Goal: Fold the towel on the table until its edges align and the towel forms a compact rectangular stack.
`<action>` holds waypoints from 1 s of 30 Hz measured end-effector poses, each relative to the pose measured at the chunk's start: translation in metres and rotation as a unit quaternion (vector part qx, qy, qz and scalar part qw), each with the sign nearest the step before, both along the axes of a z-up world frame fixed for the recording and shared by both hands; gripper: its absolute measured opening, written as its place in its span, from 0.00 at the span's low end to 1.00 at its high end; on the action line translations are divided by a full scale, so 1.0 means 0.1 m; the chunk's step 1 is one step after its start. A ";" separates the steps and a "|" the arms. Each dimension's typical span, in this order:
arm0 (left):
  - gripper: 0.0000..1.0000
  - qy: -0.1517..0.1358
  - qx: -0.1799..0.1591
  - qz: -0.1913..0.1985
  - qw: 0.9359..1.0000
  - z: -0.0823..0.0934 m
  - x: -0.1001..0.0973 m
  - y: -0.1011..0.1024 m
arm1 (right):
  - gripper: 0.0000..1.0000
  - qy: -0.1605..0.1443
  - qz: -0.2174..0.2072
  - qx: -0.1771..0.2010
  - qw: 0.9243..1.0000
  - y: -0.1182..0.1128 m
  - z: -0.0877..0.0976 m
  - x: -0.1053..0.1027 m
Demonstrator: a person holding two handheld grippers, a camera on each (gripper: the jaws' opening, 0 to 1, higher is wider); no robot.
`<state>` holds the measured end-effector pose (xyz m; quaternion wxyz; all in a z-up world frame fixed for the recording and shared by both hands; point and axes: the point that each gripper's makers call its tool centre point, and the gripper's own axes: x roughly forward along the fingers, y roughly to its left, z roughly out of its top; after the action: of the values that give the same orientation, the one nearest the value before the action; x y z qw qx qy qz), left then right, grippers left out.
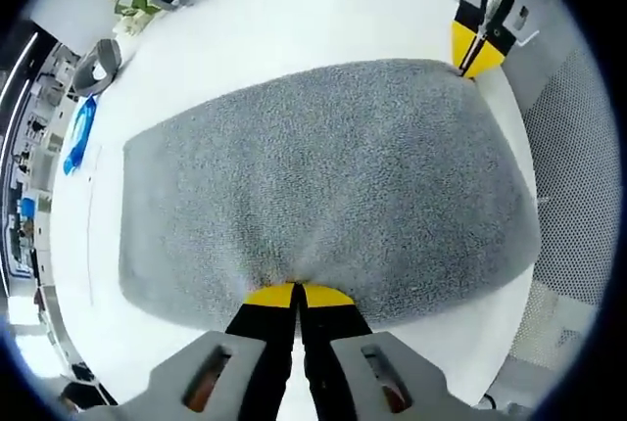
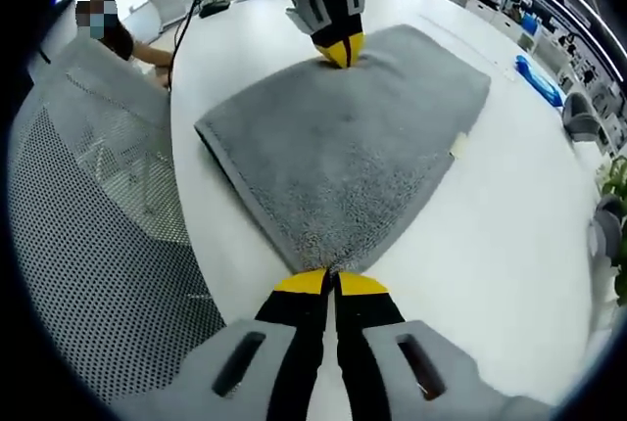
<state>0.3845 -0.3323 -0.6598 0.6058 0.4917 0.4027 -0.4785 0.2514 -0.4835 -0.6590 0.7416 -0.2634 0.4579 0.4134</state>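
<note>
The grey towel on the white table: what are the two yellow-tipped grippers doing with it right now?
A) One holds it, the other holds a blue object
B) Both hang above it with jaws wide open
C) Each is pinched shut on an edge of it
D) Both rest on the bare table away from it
C: the left gripper and the right gripper each have closed jaws biting the edge of the towel.

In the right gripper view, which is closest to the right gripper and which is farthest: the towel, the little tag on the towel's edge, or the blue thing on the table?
1. towel: pinched at the right gripper.
2. tag: on the towel's right edge, farther out.
3. blue thing: far right on the table.
</note>
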 end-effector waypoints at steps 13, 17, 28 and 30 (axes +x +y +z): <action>0.01 -0.008 0.005 0.002 1.000 -0.01 0.04 -0.02 | 0.00 -0.016 0.014 -0.011 1.000 0.06 0.00 -0.05; 0.01 -0.015 0.000 0.000 1.000 -0.01 0.03 -0.02 | 0.00 -0.021 0.016 -0.014 1.000 0.07 0.00 -0.06; 0.01 -0.022 -0.017 0.011 1.000 0.00 0.03 -0.03 | 0.00 -0.022 0.021 -0.029 0.999 0.08 -0.01 -0.06; 0.01 -0.023 -0.019 0.016 0.999 0.00 0.04 -0.03 | 0.00 -0.025 0.021 -0.030 0.999 0.08 -0.01 -0.07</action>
<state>0.3881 -0.3349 -0.6602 0.6316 0.4844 0.3872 -0.4653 0.2446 -0.4758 -0.6596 0.7354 -0.3053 0.4460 0.4087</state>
